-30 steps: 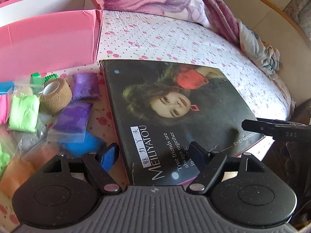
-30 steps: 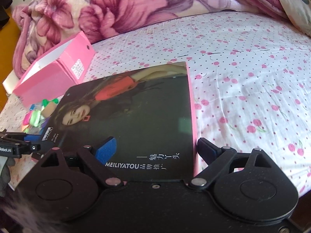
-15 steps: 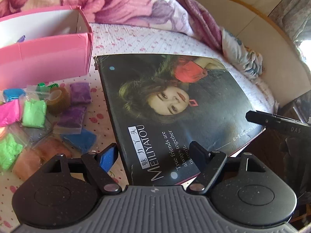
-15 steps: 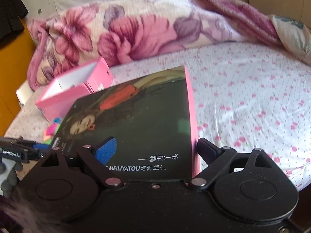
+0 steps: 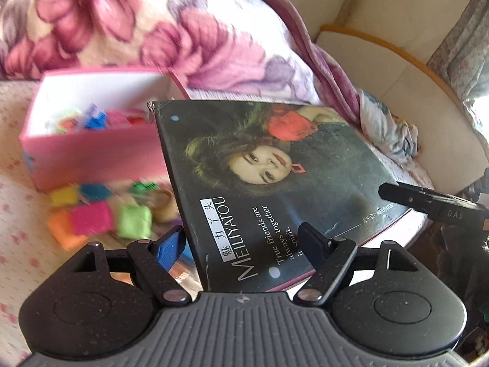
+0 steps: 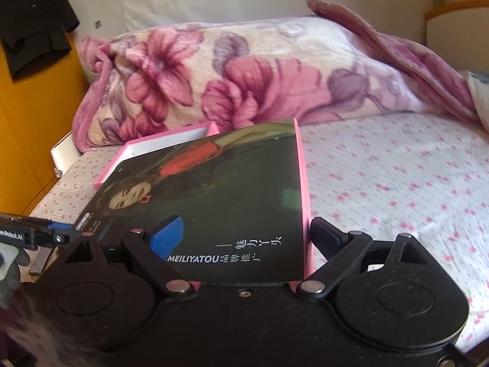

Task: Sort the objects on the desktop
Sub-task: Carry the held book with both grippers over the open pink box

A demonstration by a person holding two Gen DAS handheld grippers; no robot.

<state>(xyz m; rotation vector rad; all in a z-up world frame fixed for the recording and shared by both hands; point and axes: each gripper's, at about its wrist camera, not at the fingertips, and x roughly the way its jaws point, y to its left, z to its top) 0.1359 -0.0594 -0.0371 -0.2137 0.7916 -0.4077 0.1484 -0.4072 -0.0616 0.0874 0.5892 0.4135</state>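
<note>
The large flat box lid (image 5: 275, 189), dark with a woman's portrait and the word MEILIYATOU printed on it, is held up off the bed and tilted, one near corner in each tool. The left gripper (image 5: 244, 244) has its fingers set wide, one blue-padded finger (image 5: 169, 246) to the left of the lid's edge and the other lying on the printed face, so the lid's near edge sits between them; whether they actually pinch it cannot be told. The right gripper (image 6: 247, 235) straddles the lid's pink right edge (image 6: 302, 195) in the same way, its blue pad (image 6: 166, 234) on the dark face and its other finger just outside the rim, and its hold cannot be told either. In the left wrist view the right tool's black finger reaches in from the right at the lid's far corner. Beyond the lid to the left stands an open pink box (image 5: 91, 150) with small coloured pieces inside, and just near it on the dotted bedsheet (image 6: 397, 189) lie loose clay packets (image 5: 91, 217) in orange, pink, green, yellow and blue, blurred. A floral blanket (image 6: 244, 79) is heaped along the far side of the bed.
</note>
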